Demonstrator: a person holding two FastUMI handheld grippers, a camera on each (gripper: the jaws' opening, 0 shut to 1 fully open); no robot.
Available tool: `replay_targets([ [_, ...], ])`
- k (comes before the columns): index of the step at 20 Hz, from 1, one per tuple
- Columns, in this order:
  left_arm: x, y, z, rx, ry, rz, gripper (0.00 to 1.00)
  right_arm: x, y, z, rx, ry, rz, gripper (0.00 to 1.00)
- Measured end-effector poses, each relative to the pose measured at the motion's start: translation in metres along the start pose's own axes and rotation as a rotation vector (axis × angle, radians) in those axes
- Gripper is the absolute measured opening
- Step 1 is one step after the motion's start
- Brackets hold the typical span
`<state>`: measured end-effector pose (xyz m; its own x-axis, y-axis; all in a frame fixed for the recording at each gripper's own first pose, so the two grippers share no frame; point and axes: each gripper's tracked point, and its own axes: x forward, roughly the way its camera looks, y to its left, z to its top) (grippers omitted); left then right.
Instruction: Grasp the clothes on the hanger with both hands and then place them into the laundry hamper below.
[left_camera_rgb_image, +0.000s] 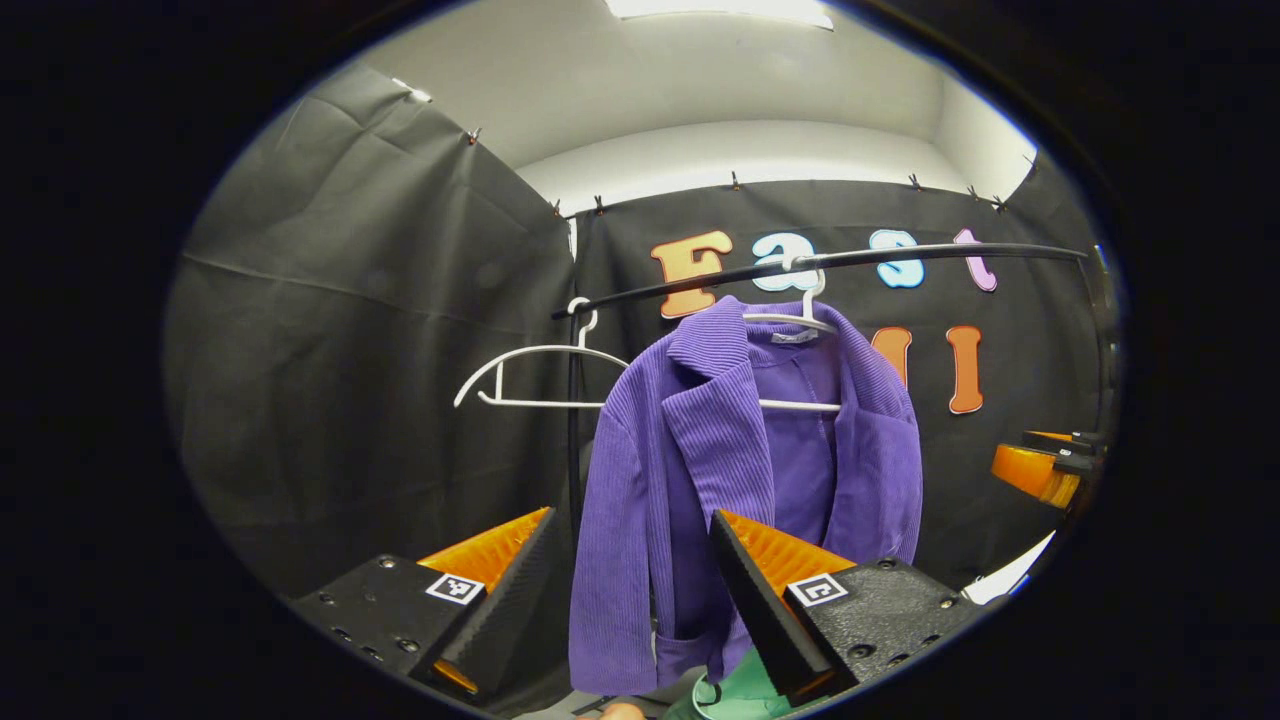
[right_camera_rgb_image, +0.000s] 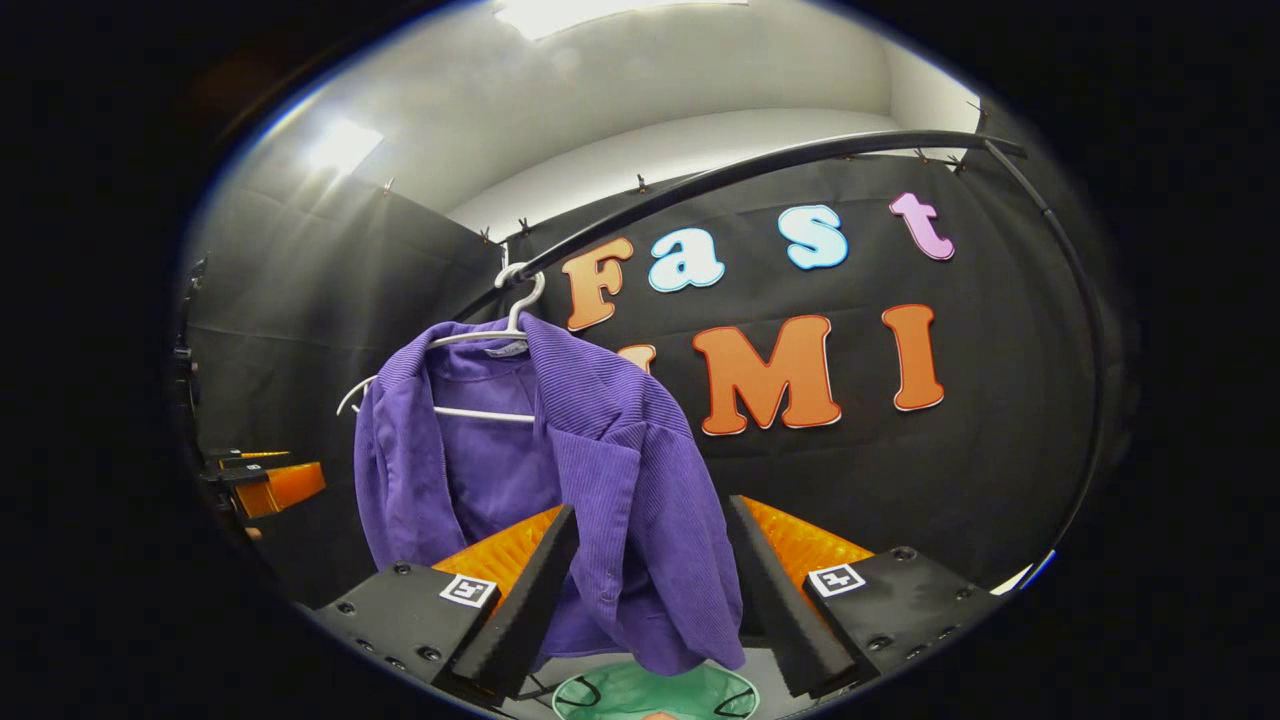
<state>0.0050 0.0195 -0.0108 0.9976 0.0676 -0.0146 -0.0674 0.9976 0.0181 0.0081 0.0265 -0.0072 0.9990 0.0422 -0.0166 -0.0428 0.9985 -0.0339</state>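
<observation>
The purple jacket (left_camera_rgb_image: 700, 470) is hung on a white hanger (left_camera_rgb_image: 800, 320) above the green hamper (right_camera_rgb_image: 655, 692), framed by the spread, empty left gripper (left_camera_rgb_image: 632, 590) and right gripper (right_camera_rgb_image: 650, 590).

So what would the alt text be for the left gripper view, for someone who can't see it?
A purple corduroy jacket hangs on a white hanger from a black rail, with the left gripper open in front of its lower half. An empty white hanger hangs beside it on the left, the right gripper shows at the right edge, and a green hamper sits below.
</observation>
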Motion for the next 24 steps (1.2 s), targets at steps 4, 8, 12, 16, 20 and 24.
replay_targets([
  [4,0.004,-0.008,-0.001,-0.022,0.016,-0.016,0.95,0.013,0.008,-0.004,-0.012,0.005,0.015,0.97],
  [8,0.018,-0.021,-0.006,-0.033,0.034,-0.026,0.92,0.035,0.016,-0.017,-0.022,0.044,0.029,0.97],
  [12,0.036,-0.037,-0.015,-0.056,0.071,-0.059,0.95,0.062,0.026,-0.023,-0.018,0.062,0.052,0.89],
  [16,0.050,-0.050,-0.022,-0.068,0.092,-0.080,0.93,0.094,0.027,-0.032,-0.018,0.081,0.050,0.89],
  [20,0.070,-0.061,-0.022,-0.053,0.095,-0.082,0.99,0.123,0.026,-0.052,-0.006,0.131,0.040,0.89],
  [24,0.089,-0.065,-0.038,-0.068,0.155,-0.076,0.70,0.135,0.037,-0.068,0.028,0.169,0.080,0.87],
])
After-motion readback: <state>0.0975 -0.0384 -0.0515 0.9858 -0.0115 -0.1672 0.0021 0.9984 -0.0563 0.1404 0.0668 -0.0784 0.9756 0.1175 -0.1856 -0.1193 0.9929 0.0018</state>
